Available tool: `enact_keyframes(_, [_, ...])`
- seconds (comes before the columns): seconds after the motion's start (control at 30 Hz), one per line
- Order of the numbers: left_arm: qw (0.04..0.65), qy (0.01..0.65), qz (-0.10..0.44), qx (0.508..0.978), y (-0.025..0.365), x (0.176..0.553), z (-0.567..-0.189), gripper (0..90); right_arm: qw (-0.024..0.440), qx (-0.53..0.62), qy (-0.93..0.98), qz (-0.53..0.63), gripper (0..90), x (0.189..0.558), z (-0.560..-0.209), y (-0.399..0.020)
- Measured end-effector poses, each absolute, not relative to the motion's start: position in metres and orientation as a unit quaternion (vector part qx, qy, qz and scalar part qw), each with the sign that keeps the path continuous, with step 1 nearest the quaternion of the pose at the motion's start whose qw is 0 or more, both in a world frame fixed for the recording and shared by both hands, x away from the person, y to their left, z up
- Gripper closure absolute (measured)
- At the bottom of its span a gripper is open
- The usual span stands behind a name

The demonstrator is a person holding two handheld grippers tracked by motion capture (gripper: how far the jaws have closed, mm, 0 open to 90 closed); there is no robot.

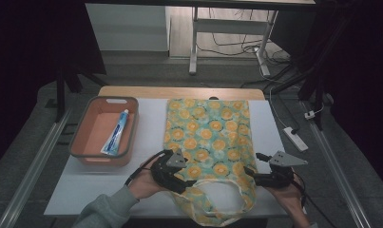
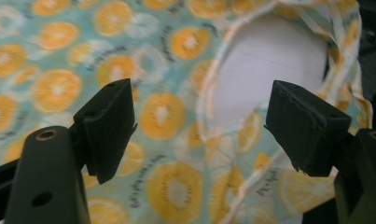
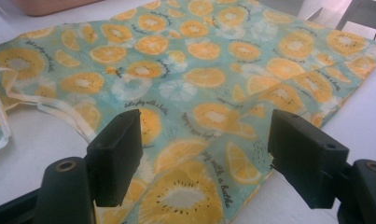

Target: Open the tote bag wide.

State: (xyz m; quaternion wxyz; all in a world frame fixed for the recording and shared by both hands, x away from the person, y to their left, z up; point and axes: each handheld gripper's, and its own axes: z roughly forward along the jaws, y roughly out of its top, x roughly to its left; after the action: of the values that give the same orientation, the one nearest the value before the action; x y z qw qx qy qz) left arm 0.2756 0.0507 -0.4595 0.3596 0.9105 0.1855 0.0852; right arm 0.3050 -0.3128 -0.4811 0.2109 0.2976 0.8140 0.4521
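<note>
The orange-print bag (image 1: 205, 142) lies flat mid-table, long axis running away from the person, handles nearest; left gripper (image 1: 172, 172) and right gripper (image 1: 260, 178) flank its mouth — both spread wide, grasping nothing

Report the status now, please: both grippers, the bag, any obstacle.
Left hand-held gripper open, at tote bag mouth. Right hand-held gripper open at bag's other edge. Bag flat on table, ungrasped. Toothpaste in bin, clear of bag.
</note>
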Motion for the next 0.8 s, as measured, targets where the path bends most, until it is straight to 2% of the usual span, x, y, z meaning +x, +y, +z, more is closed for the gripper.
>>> enact_keyframes(0.4, [0.303,0.165,0.065,0.936,0.037,0.267,-0.48,29.5,0.212,0.296,0.817,0.448,26.1,0.304,-0.483,-0.312])
enact_keyframes(0.5, [0.29,0.171,0.059,0.94,0.036,0.27,-0.488,34.8,0.216,0.292,0.817,0.447,27.3,0.303,-0.483,-0.312])
enact_keyframes(0.67, [0.266,0.176,0.06,0.946,0.033,0.273,-0.497,54.8,0.22,0.289,0.818,0.446,27.7,0.302,-0.483,-0.312])
enact_keyframes(0.73, [0.266,0.176,0.058,0.946,0.033,0.274,-0.497,69.8,0.222,0.288,0.817,0.446,28.2,0.301,-0.482,-0.312])
enact_keyframes(0.8, [0.266,0.178,0.056,0.946,0.033,0.274,-0.497,80.5,0.224,0.287,0.817,0.447,28.4,0.301,-0.481,-0.312])
